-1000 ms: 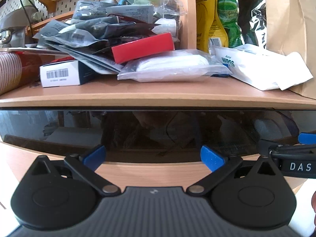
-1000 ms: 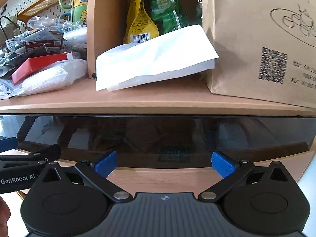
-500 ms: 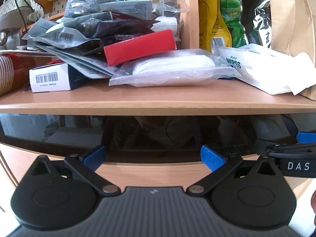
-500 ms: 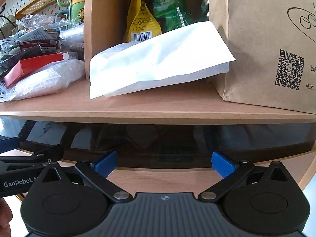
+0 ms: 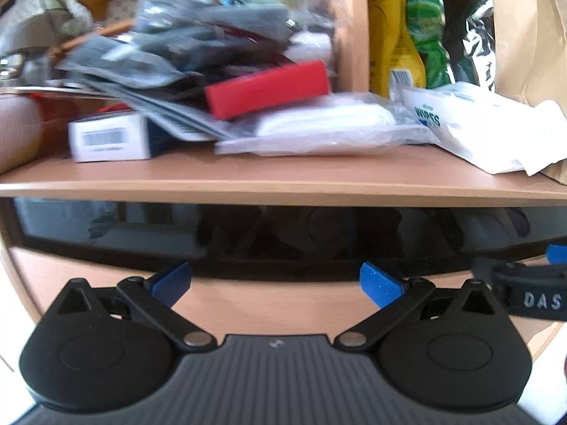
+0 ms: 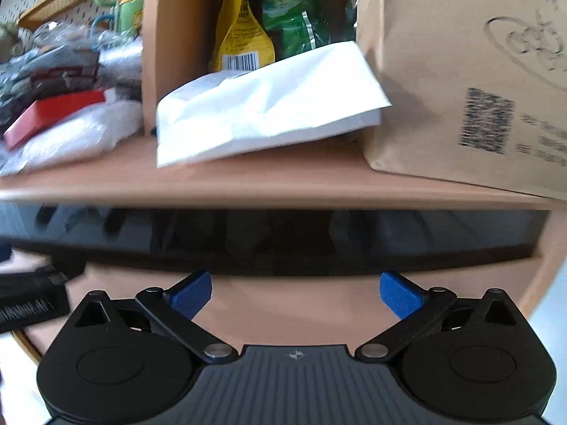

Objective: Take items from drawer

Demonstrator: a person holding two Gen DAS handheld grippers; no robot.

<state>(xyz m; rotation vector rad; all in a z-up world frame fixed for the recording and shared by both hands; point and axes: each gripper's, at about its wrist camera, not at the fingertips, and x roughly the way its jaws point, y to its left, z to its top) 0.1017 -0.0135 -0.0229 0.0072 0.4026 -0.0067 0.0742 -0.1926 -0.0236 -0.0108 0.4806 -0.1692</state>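
Observation:
A glossy black drawer front (image 5: 283,233) (image 6: 283,237) runs under a wooden shelf, with a pale wood panel (image 5: 269,301) below it. My left gripper (image 5: 275,283) is open, its blue pads level with the drawer's lower edge and nothing between them. My right gripper (image 6: 296,292) is also open and empty, at the same height further right. The right gripper's side (image 5: 524,294) shows in the left wrist view, and the left gripper's side (image 6: 32,301) shows in the right wrist view. The drawer's inside is hidden.
The wooden shelf (image 5: 283,180) carries a pile of packets with a red box (image 5: 269,88), a white barcode box (image 5: 110,140), a wipes pack (image 5: 460,124), yellow (image 6: 241,28) and green snack bags, a white paper bag (image 6: 269,113) and a brown paper bag (image 6: 467,71).
Both grippers have moved closer to the shelf and drawer front and slightly upward in view; the shelf edge sits lower in both frames. Their jaws have stayed open.

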